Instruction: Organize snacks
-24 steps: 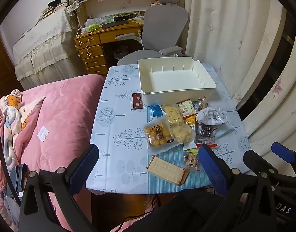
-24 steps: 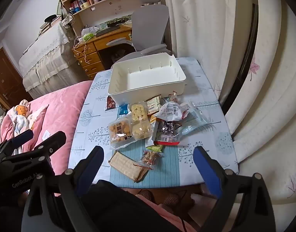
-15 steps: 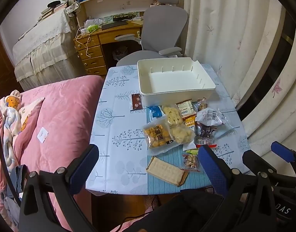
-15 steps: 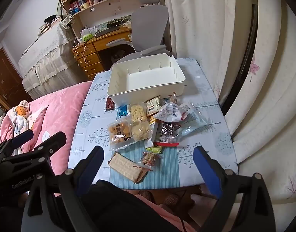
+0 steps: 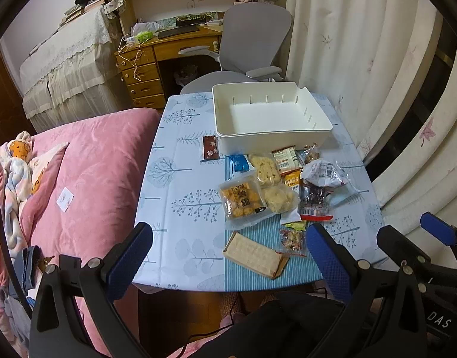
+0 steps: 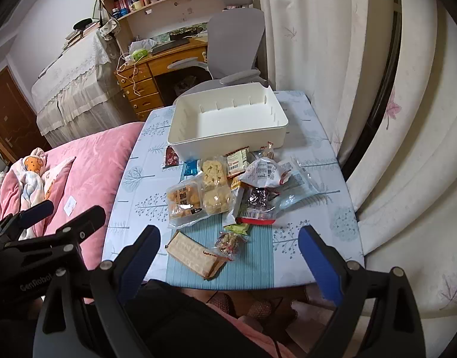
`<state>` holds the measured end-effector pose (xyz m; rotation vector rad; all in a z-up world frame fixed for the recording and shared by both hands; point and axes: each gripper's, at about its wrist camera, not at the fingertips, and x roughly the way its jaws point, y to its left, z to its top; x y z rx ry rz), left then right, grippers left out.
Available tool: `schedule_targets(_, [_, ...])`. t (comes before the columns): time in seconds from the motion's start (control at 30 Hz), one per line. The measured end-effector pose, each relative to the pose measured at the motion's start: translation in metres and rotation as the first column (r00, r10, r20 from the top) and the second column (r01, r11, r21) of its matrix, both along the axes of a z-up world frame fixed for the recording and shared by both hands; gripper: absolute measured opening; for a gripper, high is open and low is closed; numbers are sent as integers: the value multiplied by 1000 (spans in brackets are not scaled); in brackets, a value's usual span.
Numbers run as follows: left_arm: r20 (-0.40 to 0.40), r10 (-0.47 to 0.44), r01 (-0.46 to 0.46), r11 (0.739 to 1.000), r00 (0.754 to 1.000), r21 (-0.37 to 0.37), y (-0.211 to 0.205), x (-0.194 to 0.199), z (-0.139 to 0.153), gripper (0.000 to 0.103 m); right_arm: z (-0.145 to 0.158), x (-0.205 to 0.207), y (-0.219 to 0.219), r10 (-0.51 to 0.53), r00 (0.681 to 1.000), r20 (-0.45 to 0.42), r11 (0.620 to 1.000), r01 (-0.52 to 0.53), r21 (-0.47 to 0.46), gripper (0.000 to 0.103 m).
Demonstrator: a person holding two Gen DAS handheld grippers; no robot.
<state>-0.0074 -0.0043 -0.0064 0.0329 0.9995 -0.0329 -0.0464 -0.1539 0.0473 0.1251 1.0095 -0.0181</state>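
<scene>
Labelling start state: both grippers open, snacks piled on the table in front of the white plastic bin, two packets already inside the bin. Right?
One thing is off: the white plastic bin is empty, as the left wrist view shows. The snacks all lie on the table in front of it, and the left gripper and right gripper are both open.

A small table [image 5: 180, 208] covered by a pale blue tree-print cloth carries everything. At its far end sits a white bin [image 5: 270, 113]. Just left of the bin's near corner lies a dark chocolate bar [image 5: 211, 147]. In front of the bin spreads a heap of snack packets [image 5: 276, 185], some overlapping on a striped teal mat [image 5: 258, 280]. Nearest the table's front edge, well apart from the bin, lies a cracker pack [image 5: 254, 255], with what seems a small nut pouch [image 5: 291, 240] beside it.
</scene>
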Motion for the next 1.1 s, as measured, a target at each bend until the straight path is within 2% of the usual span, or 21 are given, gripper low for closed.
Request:
schedule_targets(0.3, [-36, 16, -16, 1000, 999, -11, -5, -8, -2, 102, -1, -4, 0, 19, 1000, 10, 1000, -19, -9, 94])
schedule_targets(0.63, [-70, 82, -85, 995, 994, -45, -11, -11, -5, 102, -7, -9, -15, 45, 999, 4, 999, -45, 10, 94])
schedule_targets(0.9, [-83, 119, -122, 992, 989, -39, -21, -15, -11, 102, -17, -6, -29, 95, 995, 10, 995, -95, 39, 94])
schedule_targets(1.1, [-113, 185, -187, 982, 976, -6, -15, -19, -20, 102, -30, -3, -35, 101, 994, 38, 994, -103, 44, 94])
